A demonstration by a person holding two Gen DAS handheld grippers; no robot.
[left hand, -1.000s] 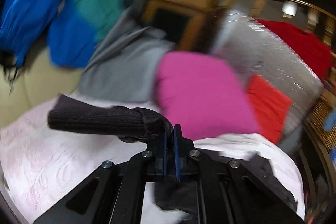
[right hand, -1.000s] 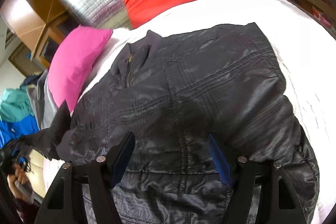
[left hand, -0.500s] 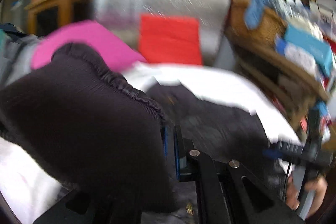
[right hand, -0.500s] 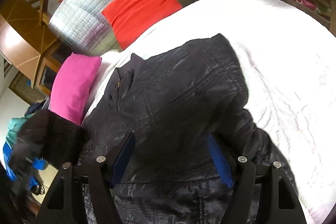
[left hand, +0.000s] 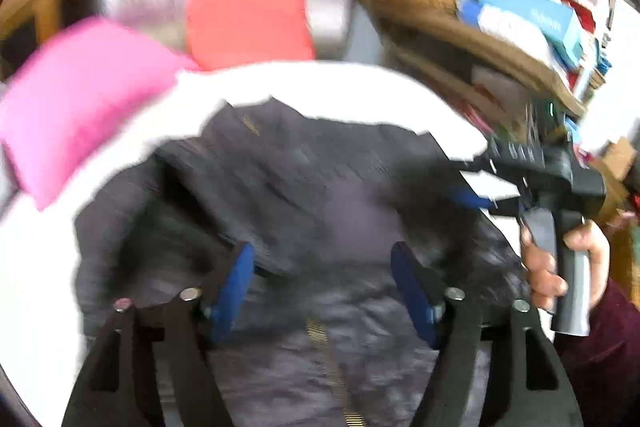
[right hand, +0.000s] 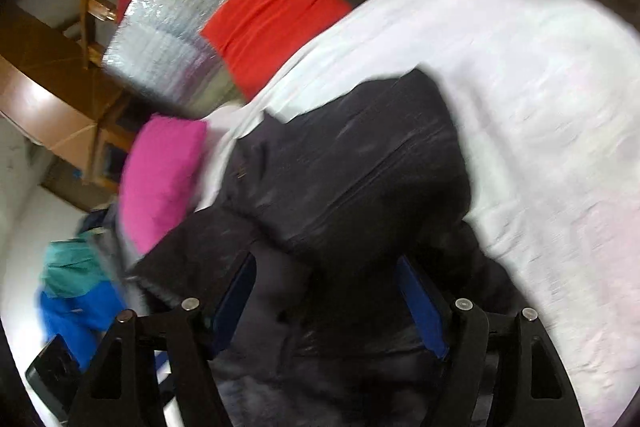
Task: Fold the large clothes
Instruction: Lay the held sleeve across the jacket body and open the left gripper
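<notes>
Left gripper (left hand: 320,279) agape above the jacket (left hand: 304,187); right gripper (right hand: 324,291) likewise spread, gripping nothing; sheet (right hand: 520,75) beneath.

I see a dark quilted jacket (right hand: 352,179) of faintly glossy synthetic cloth lying on matt white bedding (right hand: 540,115); behind, a crinkled silver foil-like panel (right hand: 192,27) and a glossy wooden headboard (right hand: 40,99).

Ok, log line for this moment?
stage: sleeve fold | left gripper: open, empty | right gripper: open, empty | dark jacket: on white bedspread
</notes>
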